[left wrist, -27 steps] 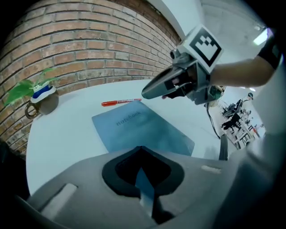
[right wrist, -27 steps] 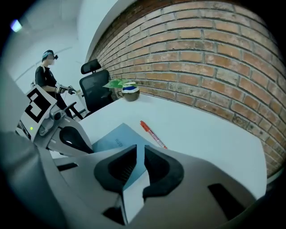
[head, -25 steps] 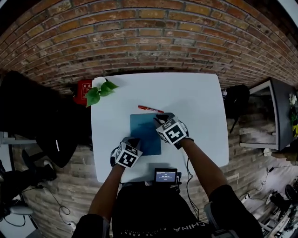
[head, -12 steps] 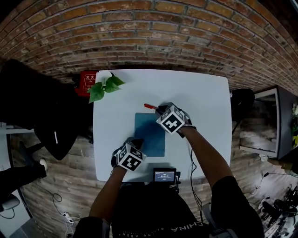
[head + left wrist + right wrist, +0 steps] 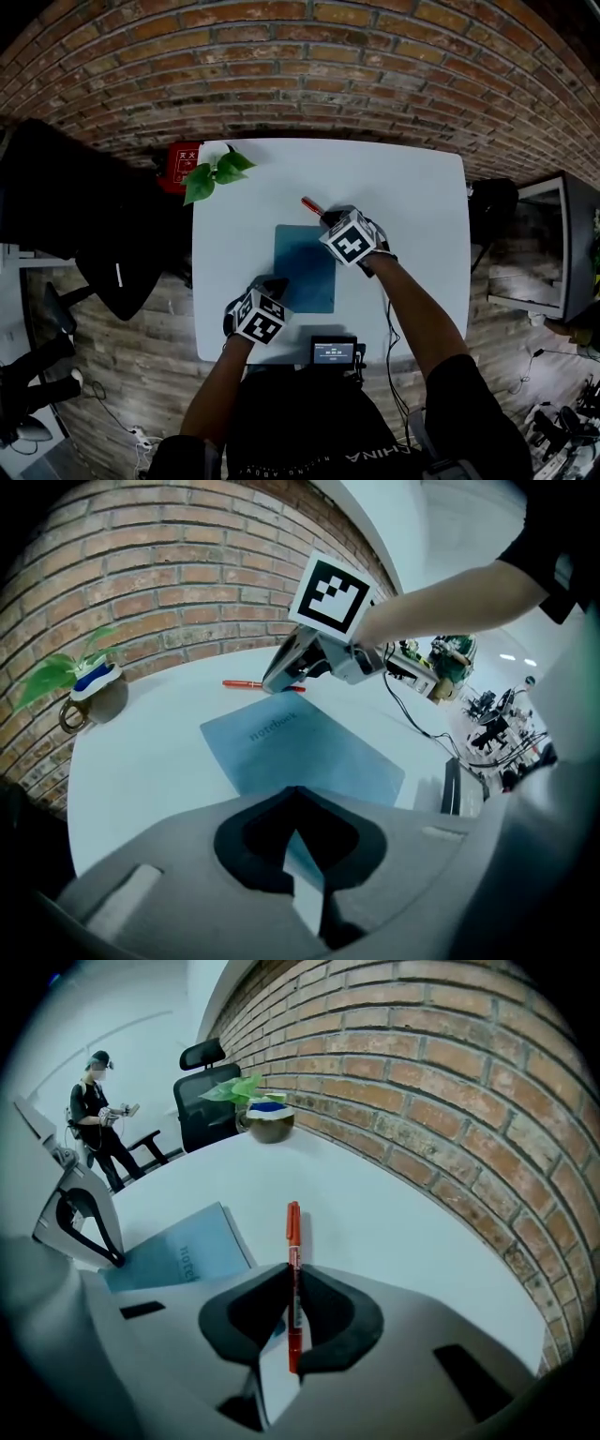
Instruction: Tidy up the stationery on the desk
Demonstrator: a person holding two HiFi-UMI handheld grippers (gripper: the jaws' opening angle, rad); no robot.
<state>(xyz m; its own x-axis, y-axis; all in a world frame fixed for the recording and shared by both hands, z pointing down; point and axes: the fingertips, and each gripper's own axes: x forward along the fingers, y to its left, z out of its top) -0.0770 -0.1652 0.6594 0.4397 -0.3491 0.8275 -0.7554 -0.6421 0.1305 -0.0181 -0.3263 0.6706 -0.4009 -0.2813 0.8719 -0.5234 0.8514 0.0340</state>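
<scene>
Red pen (image 5: 292,1241): lay on the desk (image 5: 412,216) short of its far edge, just beyond the notebook (image 5: 306,267). My right gripper (image 5: 291,1321) jaws, just closing, pinched it. I judged it not yet lifted. My left gripper (image 5: 302,874) jaws were pressed together at the notebook's near left corner. Tidying barely begun.

Left gripper (image 5: 274,284) clamped, right (image 5: 292,1274) closing on pen (image 5: 292,1227)

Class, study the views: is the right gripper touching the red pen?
Touching. In the right gripper view the right gripper, whose jaws have just been closing, presses against both sides of the red pen.
</scene>
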